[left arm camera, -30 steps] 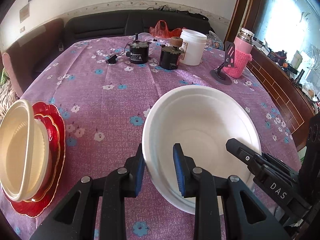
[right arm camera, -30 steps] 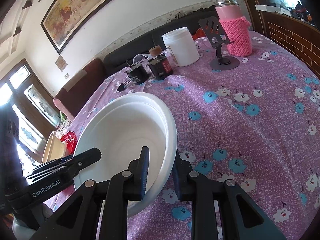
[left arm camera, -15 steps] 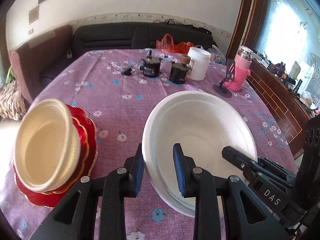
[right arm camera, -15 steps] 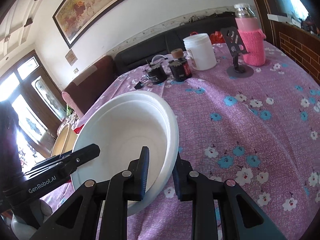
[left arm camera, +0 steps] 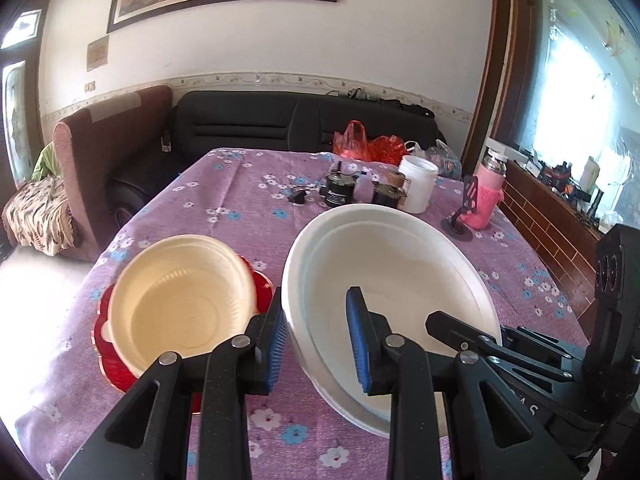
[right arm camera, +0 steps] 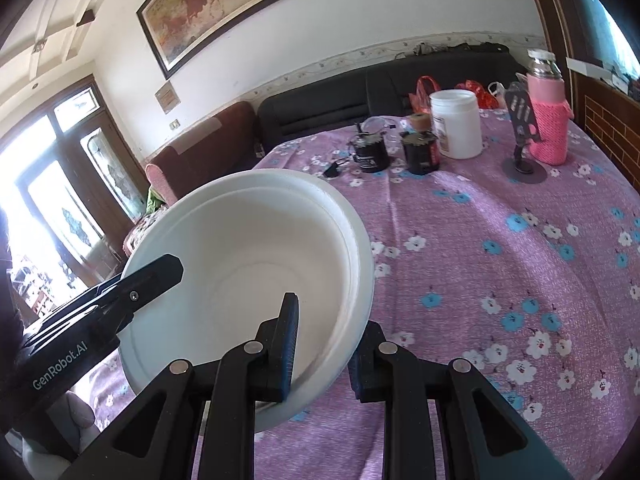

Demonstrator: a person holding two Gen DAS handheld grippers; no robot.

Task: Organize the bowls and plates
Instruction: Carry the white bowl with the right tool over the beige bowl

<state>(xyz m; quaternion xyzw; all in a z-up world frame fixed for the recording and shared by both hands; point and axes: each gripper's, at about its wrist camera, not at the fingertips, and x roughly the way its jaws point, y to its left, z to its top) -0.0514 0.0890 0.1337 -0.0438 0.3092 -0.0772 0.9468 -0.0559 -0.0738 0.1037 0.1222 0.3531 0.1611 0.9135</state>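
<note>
A large white bowl (left arm camera: 400,276) is held above the purple flowered table by both grippers. My left gripper (left arm camera: 318,340) is shut on its left rim. My right gripper (right arm camera: 322,344) is shut on its right rim; the bowl also shows in the right wrist view (right arm camera: 256,256). To the bowl's left, a cream bowl (left arm camera: 180,300) sits stacked on a red scalloped plate (left arm camera: 108,364) near the table's left edge. In the right wrist view the left gripper's finger (right arm camera: 132,292) reaches into the bowl.
At the table's far side stand two dark jars (left arm camera: 340,194), a white tub (left arm camera: 418,190), a pink-sleeved flask (left arm camera: 486,196) and a phone stand (left arm camera: 460,224). A black sofa (left arm camera: 280,124) and a brown chair (left arm camera: 100,152) lie beyond. A brick ledge (left arm camera: 552,220) runs on the right.
Both grippers have lifted the white bowl up off the table and tilted the views upward. The cream bowl and red plate now appear closer beside the white bowl.
</note>
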